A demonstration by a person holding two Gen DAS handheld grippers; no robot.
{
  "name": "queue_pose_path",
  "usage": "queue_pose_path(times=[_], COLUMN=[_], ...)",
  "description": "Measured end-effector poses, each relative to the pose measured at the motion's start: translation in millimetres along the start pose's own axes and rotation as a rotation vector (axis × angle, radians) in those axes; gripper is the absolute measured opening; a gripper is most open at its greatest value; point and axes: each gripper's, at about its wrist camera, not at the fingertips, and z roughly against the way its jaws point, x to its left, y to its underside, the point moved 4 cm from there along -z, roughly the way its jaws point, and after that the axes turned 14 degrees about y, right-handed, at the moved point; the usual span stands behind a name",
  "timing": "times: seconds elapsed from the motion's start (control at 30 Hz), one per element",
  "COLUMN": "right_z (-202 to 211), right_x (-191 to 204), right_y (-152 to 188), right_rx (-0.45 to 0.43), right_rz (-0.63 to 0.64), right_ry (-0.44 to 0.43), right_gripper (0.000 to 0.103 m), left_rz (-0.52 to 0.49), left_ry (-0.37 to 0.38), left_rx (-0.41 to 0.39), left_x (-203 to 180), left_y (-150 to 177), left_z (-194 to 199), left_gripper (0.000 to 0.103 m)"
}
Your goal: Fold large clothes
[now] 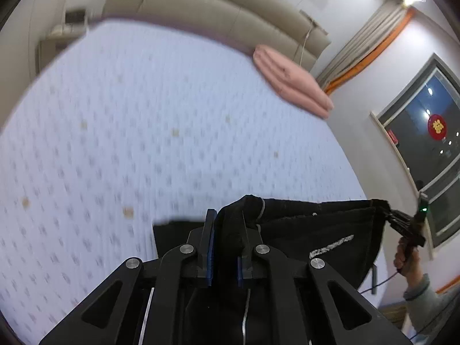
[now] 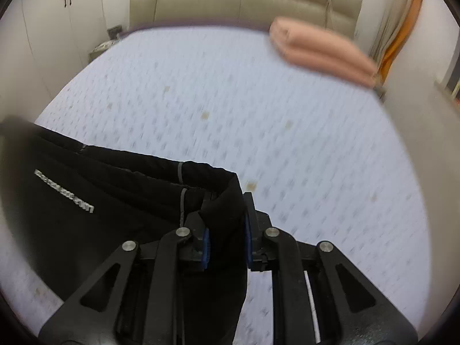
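Observation:
A black garment [image 1: 316, 235] with a line of white lettering hangs stretched above the bed. My left gripper [image 1: 228, 220] is shut on one bunched corner of it, with cloth filling the gap between the blue pads. In the left wrist view the right gripper [image 1: 402, 221] pinches the garment's far corner, with a person's hand [image 1: 408, 258] on its handle. In the right wrist view the right gripper [image 2: 225, 215] is shut on a fold of the same black garment [image 2: 86, 201], which runs off to the left. The lower part of the garment is hidden behind the grippers.
The bed [image 1: 143, 115] has a white sheet with small printed marks. A folded pink blanket [image 1: 290, 80] [image 2: 322, 51] lies at its far right corner. A beige padded headboard [image 2: 244, 0] stands behind it, a dark window [image 1: 425, 149] is on the right wall, and white wardrobe doors [image 2: 57, 28] are at the left.

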Motion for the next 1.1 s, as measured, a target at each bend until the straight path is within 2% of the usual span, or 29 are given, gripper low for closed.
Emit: queue_pose_path(times=[0.07, 0.17, 0.27, 0.37, 0.43, 0.53, 0.57, 0.6, 0.63, 0.73, 0.77, 0.8, 0.83, 0.9, 1.0, 1.1], right_z=[2.1, -33.9, -99.4, -166.0, -196.0, -212.2, -212.5, -212.4, -212.1, -201.9, -193.5, -180.9, -162.3, -128.0, -77.7, -35.6], right_x=[0.9, 7.5, 26.8, 40.8, 47.2, 54.5, 54.2, 53.5, 51.7, 37.7, 30.9, 25.0, 19.6, 15.7, 26.0, 64.6], right_y=[-20.4, -39.2, -33.9, -9.9, 11.0, 27.9, 29.3, 28.5, 27.1, 22.7, 19.6, 16.7, 15.3, 14.2, 16.2, 29.3], right_rx=[-0.051, -0.032, 0.082, 0.234, 0.323, 0.367, 0.366, 0.369, 0.374, 0.384, 0.378, 0.364, 0.343, 0.3, 0.255, 0.241], right_rz=[0.001, -0.009, 0.023, 0.02, 0.01, 0.01, 0.01, 0.005, -0.004, -0.061, -0.082, -0.11, -0.137, -0.164, -0.158, -0.128], right_ry=[0.034, 0.085, 0.106, 0.096, 0.088, 0.078, 0.08, 0.078, 0.066, 0.015, 0.001, -0.02, -0.04, -0.053, -0.097, -0.16], right_gripper=[0.015, 0.015, 0.013, 0.012, 0.01, 0.01, 0.01, 0.011, 0.013, 0.022, 0.024, 0.033, 0.047, 0.059, 0.058, 0.058], left_rz=[-0.017, 0.029, 0.138, 0.223, 0.224, 0.181, 0.173, 0.168, 0.165, 0.157, 0.171, 0.182, 0.189, 0.176, 0.113, 0.034], left_ry=[-0.033, -0.11, -0.192, -0.237, -0.265, -0.316, -0.32, -0.326, -0.342, -0.363, -0.362, -0.375, -0.398, -0.407, -0.355, -0.331], left_rx=[-0.025, -0.011, 0.05, 0.108, 0.149, 0.188, 0.188, 0.185, 0.179, 0.094, 0.068, 0.043, 0.023, -0.011, -0.019, 0.012], left_x=[2.6, 37.6, 95.3, 135.7, 145.1, 149.1, 149.1, 149.7, 150.2, 149.3, 150.2, 149.5, 149.6, 136.7, 86.5, 25.8], left_y=[-16.7, -27.4, -14.2, 11.9, 27.2, 33.9, 31.3, 28.3, 23.4, 7.2, 3.1, -0.7, -4.3, -6.2, 8.1, 34.4], left_z=[-4.4, -38.8, -88.9, -128.5, -144.4, -156.7, -155.7, -154.0, -148.8, -108.5, -94.8, -80.3, -63.9, -32.8, -9.6, -11.8], left_gripper=[0.011, 0.012, 0.012, 0.012, 0.013, 0.016, 0.017, 0.024, 0.038, 0.056, 0.056, 0.056, 0.056, 0.056, 0.056, 0.056])
